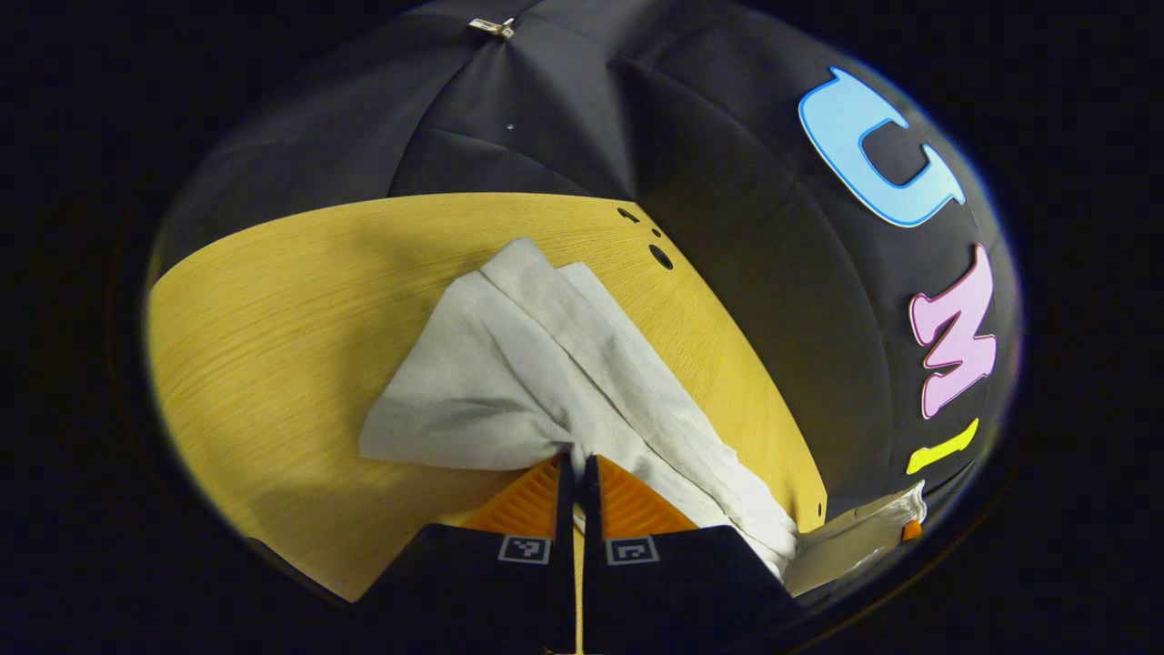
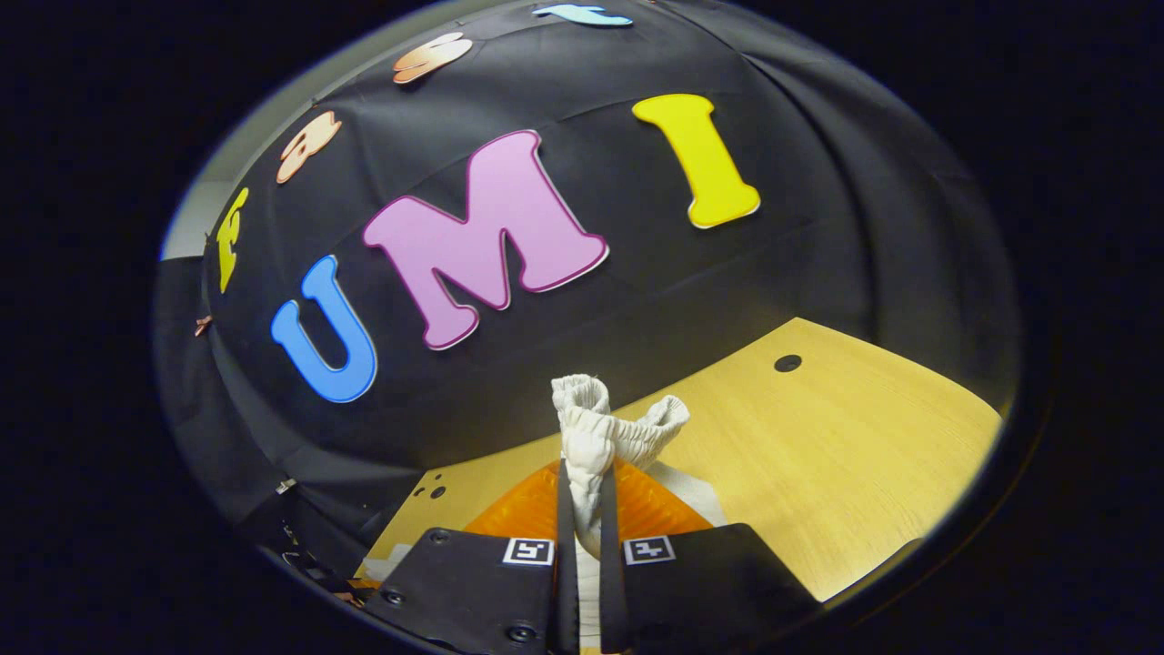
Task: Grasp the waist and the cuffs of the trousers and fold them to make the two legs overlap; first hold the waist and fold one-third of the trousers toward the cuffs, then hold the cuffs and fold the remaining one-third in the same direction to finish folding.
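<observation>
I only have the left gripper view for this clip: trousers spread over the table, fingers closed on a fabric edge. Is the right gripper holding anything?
Observer: Yes. In the right gripper view, the right gripper is shut on a bunched, gathered piece of the trousers that sticks up between its fingers.
Operator: Is that piece lying on the table?
Observer: No. The bunch stands above the table, with the wood visible behind and below it.
Operator: Anything on the table over there?
Observer: A small dark round hole in the tabletop; otherwise bare wood to the right of the bunch.
Operator: And my left grip?
Observer: As you see, the left gripper pinches the fabric edge.
</observation>
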Demonstrator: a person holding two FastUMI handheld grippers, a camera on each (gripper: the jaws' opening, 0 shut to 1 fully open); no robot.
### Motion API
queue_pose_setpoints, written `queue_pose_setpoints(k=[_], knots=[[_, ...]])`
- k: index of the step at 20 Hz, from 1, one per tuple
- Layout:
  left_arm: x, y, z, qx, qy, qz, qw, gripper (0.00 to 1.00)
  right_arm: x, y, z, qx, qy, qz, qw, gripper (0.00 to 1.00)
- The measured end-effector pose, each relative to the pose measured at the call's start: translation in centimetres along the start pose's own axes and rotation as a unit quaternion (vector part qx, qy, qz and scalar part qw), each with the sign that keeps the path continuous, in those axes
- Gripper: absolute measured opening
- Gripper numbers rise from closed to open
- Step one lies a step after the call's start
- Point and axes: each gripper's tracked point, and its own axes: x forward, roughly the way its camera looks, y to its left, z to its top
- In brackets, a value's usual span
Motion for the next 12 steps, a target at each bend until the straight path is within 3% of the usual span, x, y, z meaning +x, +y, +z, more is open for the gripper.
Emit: queue_pose_setpoints(k=[7,12], knots=[[-1.4,-0.3,-2.3,-0.028,-0.002,-0.006,1.000,0.08,0.2,7.6,-7.3,-0.075,0.079,0.080,0.991,0.13],[-1.9,-0.2,-2.8,-0.031,0.000,-0.003,1.000,0.08,0.4,11.1,-14.8,-0.112,0.153,0.106,0.976,0.13]])
